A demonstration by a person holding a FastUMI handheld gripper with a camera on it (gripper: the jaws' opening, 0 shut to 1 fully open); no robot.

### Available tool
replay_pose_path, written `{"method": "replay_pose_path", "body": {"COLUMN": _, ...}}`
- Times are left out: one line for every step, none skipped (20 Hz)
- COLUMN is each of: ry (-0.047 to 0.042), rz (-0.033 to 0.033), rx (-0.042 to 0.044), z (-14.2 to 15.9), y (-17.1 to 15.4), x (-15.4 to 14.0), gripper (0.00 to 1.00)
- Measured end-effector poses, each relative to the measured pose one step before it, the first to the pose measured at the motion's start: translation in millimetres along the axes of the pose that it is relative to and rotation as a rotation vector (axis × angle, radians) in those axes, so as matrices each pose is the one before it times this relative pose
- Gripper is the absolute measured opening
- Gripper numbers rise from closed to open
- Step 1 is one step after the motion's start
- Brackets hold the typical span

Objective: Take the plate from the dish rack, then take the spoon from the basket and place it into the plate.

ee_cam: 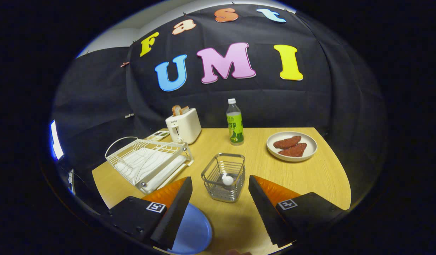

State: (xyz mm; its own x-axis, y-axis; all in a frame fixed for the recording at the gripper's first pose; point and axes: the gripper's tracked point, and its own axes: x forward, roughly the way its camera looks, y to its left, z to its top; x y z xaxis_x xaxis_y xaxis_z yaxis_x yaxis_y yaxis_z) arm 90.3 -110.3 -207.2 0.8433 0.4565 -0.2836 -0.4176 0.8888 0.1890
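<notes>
The spoon (227,179) stands in the wire basket (225,177), only its pale rounded end showing above the mesh; its handle is hard to make out through the wires. The basket sits just ahead of the gripper (221,205), whose fingers are spread wide and hold nothing. The blue plate (193,232) lies flat on the table (310,177), close in front of the basket and partly under one finger, so its full rim is hidden. The dish rack (150,163) stands just beside the basket, apparently empty. I judge the risks to be a finger catching the basket's wire rim and dragging or tipping it, or the smooth spoon slipping from the grip.
</notes>
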Motion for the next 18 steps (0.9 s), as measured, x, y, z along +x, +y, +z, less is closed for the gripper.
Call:
{"method": "replay_pose_path", "body": {"ry": -0.01156, "rz": -0.00505, "rx": -0.01106, "z": 3.0, "y": -1.15, "x": 4.39, "gripper": 0.98}}
{"method": "replay_pose_path", "body": {"ry": -0.0033, "rz": -0.00282, "rx": -0.0041, "z": 1.92, "y": -1.1, "x": 5.92, "gripper": 0.98}}
{"method": "replay_pose_path", "body": {"ry": 0.00222, "rz": 0.00662, "rx": 0.00014, "z": 0.49, "y": 1.55, "x": 5.46, "gripper": 0.98}}
{"method": "replay_pose_path", "body": {"ry": 0.00592, "rz": 0.00448, "rx": 0.00066, "z": 0.01, "y": 0.7, "x": 5.4, "gripper": 0.98}}
{"method": "replay_pose_path", "body": {"ry": 0.0025, "rz": -0.00311, "rx": -0.00295, "z": -0.44, "y": -1.9, "x": 6.32, "gripper": 0.98}}
{"method": "replay_pose_path", "body": {"ry": 0.00013, "rz": -0.00645, "rx": -0.01036, "z": -1.32, "y": -3.48, "x": 6.73, "gripper": 0.98}}
{"method": "replay_pose_path", "body": {"ry": 0.00002, "rz": -0.00628, "rx": -0.01207, "z": 0.18, "y": -2.76, "x": 5.98, "gripper": 0.98}}
{"method": "replay_pose_path", "body": {"ry": -0.00344, "rz": -0.0009, "rx": -0.0076, "z": -0.52, "y": 0.03, "x": 4.91, "gripper": 0.98}}
{"method": "replay_pose_path", "body": {"ry": -0.00336, "rz": -0.00019, "rx": -0.00529, "z": -0.74, "y": -1.01, "x": 4.02, "gripper": 0.98}}
{"method": "replay_pose_path", "body": {"ry": 0.00131, "rz": -0.00049, "rx": -0.00616, "z": -2.43, "y": -0.65, "x": 3.76, "gripper": 0.98}}
{"method": "replay_pose_path", "body": {"ry": 0.00079, "rz": 0.00164, "rx": -0.00523, "z": -1.27, "y": -0.41, "x": 2.32, "gripper": 0.98}}
{"method": "replay_pose_path", "body": {"ry": 0.0017, "rz": 0.00752, "rx": 0.00008, "z": -1.8, "y": 1.63, "x": 3.43, "gripper": 0.97}}
{"method": "replay_pose_path", "body": {"ry": 0.00167, "rz": 0.0065, "rx": -0.00024, "z": -1.21, "y": 1.65, "x": 1.98, "gripper": 0.95}}
{"method": "replay_pose_path", "body": {"ry": 0.00107, "rz": 0.01567, "rx": -0.00197, "z": -2.27, "y": 3.71, "x": 3.0, "gripper": 0.92}}
{"method": "replay_pose_path", "body": {"ry": 0.00909, "rz": 0.00894, "rx": -0.0115, "z": -4.69, "y": 2.34, "x": 3.0, "gripper": 0.89}}
{"method": "replay_pose_path", "body": {"ry": -0.00054, "rz": 0.00899, "rx": -0.01511, "z": -0.16, "y": 1.07, "x": -0.63, "gripper": 0.86}}
{"method": "replay_pose_path", "body": {"ry": -0.00589, "rz": 0.00261, "rx": -0.01242, "z": 2.4, "y": 0.1, "x": 1.63, "gripper": 0.87}}
{"method": "replay_pose_path", "body": {"ry": 0.00149, "rz": 0.00973, "rx": 0.00418, "z": -1.26, "y": 2.27, "x": 0.18, "gripper": 0.84}}
